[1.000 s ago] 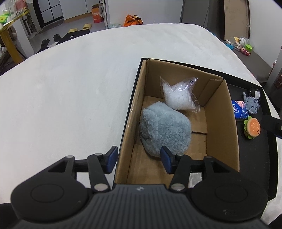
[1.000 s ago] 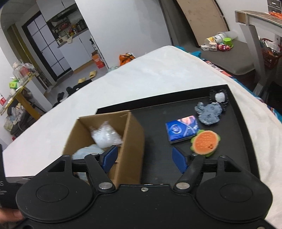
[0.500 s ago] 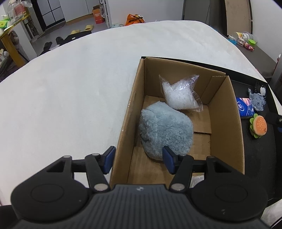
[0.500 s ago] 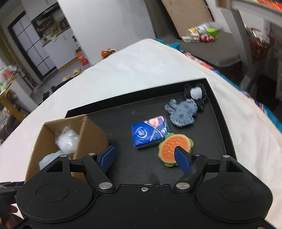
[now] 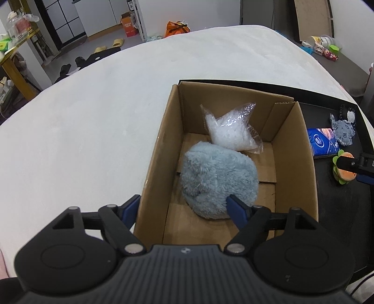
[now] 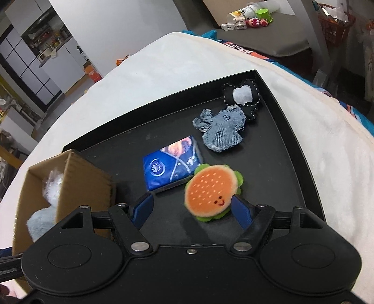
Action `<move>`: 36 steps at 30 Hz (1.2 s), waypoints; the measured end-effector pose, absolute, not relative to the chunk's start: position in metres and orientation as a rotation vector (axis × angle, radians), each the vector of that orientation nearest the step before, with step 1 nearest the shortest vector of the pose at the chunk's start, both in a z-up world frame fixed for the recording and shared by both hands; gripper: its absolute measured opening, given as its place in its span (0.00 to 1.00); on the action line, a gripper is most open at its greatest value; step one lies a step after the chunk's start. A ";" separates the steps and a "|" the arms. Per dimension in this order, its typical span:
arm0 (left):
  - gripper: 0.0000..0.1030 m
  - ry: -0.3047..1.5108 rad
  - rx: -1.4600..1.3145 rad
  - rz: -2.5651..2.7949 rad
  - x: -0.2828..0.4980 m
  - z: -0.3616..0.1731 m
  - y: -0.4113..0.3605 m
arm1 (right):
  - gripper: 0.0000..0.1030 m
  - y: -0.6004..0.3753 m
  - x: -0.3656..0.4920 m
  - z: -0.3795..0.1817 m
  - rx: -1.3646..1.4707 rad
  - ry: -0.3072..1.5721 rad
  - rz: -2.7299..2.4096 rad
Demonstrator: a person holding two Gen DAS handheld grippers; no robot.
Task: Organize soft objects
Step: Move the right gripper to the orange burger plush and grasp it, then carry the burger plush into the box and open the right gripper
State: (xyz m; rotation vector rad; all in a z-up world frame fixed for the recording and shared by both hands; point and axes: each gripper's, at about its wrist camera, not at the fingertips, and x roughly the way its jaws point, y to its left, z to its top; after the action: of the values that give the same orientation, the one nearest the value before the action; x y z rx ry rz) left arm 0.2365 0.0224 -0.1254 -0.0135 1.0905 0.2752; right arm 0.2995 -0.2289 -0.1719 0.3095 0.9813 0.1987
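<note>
A cardboard box (image 5: 159, 149) stands on a black tray (image 6: 292, 149) and holds a fluffy grey-blue plush (image 5: 218, 182) and a clear bag of white filling (image 5: 230, 133). My left gripper (image 5: 183, 209) is open, straddling the box's near left wall. My right gripper (image 6: 192, 207) is open over the tray; a burger plush (image 6: 210, 189) sits between its fingers, near the right fingertip. Behind it lie a blue tissue pack (image 6: 171, 167), a denim plush (image 6: 221, 129) and a black plush (image 6: 243, 97). The box (image 6: 84, 177) shows at left in the right wrist view.
The tray lies on a white blanket (image 5: 93, 117). Beyond it are a floor with slippers (image 5: 108, 45), an orange bag (image 5: 177, 28) and a grey bench with small toys (image 6: 252, 22).
My right gripper moved right and forward, from the box edge to the burger plush, which now sits between its fingers. My left gripper shifted slightly along the box and stayed open.
</note>
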 end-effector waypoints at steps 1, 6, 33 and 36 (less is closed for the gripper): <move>0.76 1.088 -0.013 0.277 0.237 -0.124 0.022 | 0.69 -0.229 0.301 -0.174 0.305 0.981 0.196; 0.76 1.079 -0.011 0.277 0.239 -0.120 0.020 | 0.61 -0.230 0.307 -0.184 0.301 0.999 0.196; 0.72 1.038 -0.085 0.262 0.226 -0.116 0.040 | 0.39 -0.215 0.287 -0.143 0.321 0.958 0.208; 0.69 1.036 -0.101 0.256 0.224 -0.118 0.044 | 0.39 -0.209 0.283 -0.133 0.333 0.941 0.219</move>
State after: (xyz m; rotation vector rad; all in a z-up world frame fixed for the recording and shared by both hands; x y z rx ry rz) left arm 0.2240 0.0444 -0.1180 -0.1015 1.0362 0.2564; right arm 0.2834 -0.2094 -0.1330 0.3327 0.9414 0.2192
